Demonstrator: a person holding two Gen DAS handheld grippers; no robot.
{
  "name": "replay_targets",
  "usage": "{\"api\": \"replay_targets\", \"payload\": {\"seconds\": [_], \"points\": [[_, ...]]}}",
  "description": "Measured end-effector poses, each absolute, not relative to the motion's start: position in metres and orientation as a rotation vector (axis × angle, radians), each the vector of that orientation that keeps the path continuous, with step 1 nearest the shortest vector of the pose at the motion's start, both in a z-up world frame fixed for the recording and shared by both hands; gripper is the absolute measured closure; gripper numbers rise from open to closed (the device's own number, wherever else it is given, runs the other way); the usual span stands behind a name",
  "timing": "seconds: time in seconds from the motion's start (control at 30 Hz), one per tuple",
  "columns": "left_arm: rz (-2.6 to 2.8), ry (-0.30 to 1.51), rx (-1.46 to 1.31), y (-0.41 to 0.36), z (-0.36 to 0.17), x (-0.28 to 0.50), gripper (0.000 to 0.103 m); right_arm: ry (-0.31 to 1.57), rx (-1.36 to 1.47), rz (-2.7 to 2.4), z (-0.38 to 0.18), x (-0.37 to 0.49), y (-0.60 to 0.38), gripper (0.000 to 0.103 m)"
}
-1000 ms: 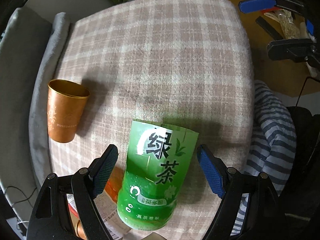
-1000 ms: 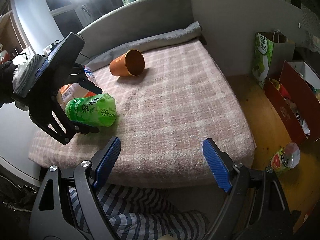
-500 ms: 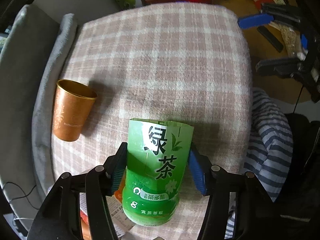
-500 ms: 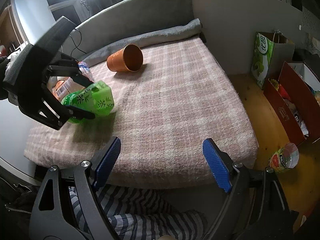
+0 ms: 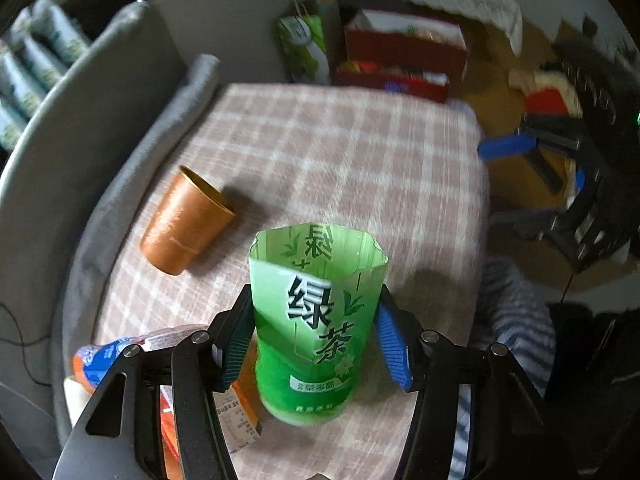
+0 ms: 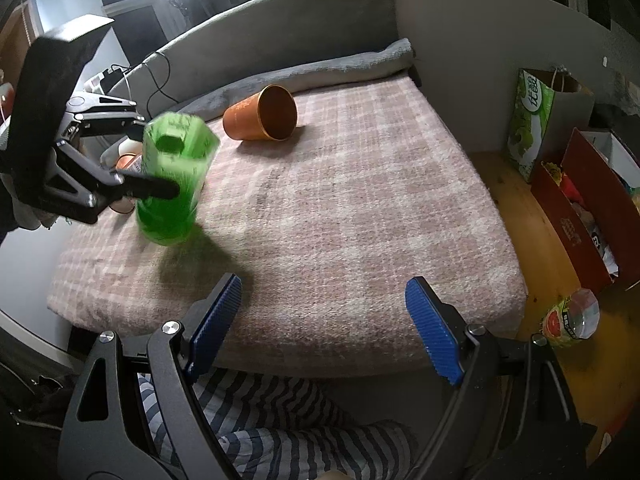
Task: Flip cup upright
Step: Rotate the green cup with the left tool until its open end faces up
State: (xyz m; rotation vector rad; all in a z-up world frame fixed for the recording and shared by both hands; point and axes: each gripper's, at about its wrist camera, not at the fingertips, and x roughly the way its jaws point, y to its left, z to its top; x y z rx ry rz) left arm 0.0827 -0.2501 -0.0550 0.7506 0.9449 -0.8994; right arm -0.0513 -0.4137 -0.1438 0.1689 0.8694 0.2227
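While gripped by left gripper (image 5: pixel 316 340), green cup (image 5: pixel 316 312) mid-blanket (image 5: pixel 360 152).

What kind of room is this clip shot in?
Probably a lived-in bedroom or living room: a plaid blanket over a cushioned seat with grey padded backrest, and snack boxes on a wooden floor.

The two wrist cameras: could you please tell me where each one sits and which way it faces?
Left wrist: on the left gripper, looking along its fingers over the green cup clamped between them, across the plaid blanket.
Right wrist: on the right gripper, open at the blanket's near edge, facing the sofa back; striped trousers below.
Shared: the green cup, the orange cup, and each other's gripper.
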Motion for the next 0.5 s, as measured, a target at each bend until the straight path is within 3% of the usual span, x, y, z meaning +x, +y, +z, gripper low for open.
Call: {"api": "replay_targets", "payload": {"seconds": [0.5], "points": [[-0.829,0.834,0.480,-0.213,-0.055,0.071,0.047,0.824,0.145,0.241,-0.124,-0.047,-0.394,0.017]]}}
